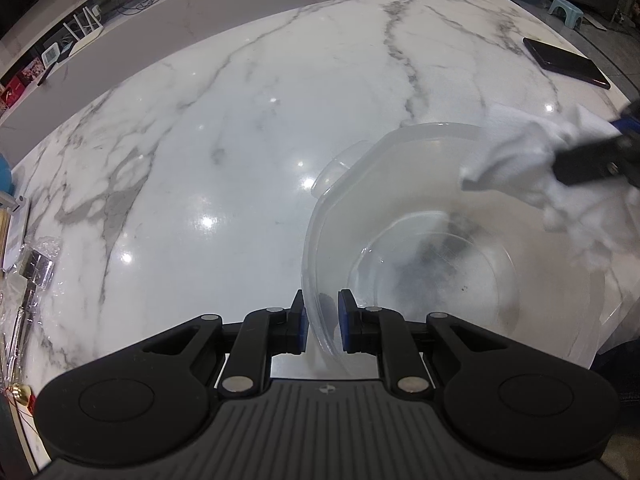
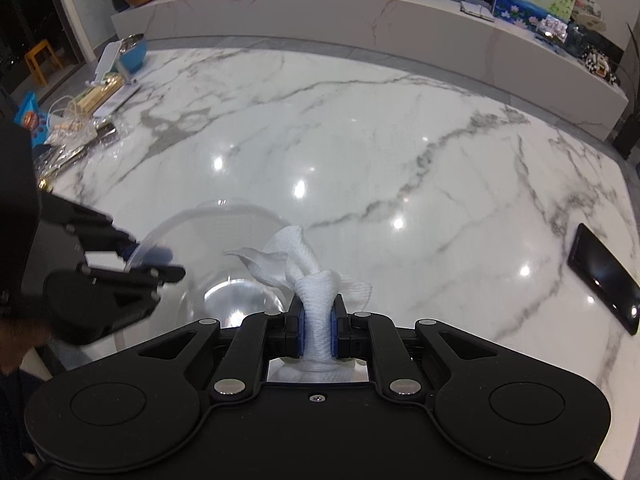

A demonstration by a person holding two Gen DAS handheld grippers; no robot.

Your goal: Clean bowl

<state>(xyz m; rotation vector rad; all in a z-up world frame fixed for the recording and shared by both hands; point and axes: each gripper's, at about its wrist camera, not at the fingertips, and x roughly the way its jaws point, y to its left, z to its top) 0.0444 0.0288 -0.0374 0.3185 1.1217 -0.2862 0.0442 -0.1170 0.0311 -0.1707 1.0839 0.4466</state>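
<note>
The clear plastic bowl [image 1: 460, 248] is tilted above the near part of the marble table [image 1: 240, 140], with its open side turned to the left wrist camera. Inside it there are some small dark specks on the round bottom. The left gripper [image 1: 322, 320] pinches the near left wall of the bowl: one blue pad is outside the wall and the other is inside, and both press on the plastic.

The right gripper [image 2: 318, 328] holds a white paper towel [image 2: 316, 280], twisted into a thick bundle, tight between its two blue pads. In the left wrist view the loose end of the towel lies over the far right rim of the bowl and hangs partly into it, but it is blurred. In the right wrist view the bowl is to the left of the towel, just beside it.

A black phone [image 2: 604, 276] lies flat near the right edge of the table, well apart from the bowl. At the far left edge there is a heap of crumpled clear wrapping [image 2: 80, 140] and a blue metal bowl [image 2: 134, 52] behind it. Nothing stands between the bowl and the towel.
</note>
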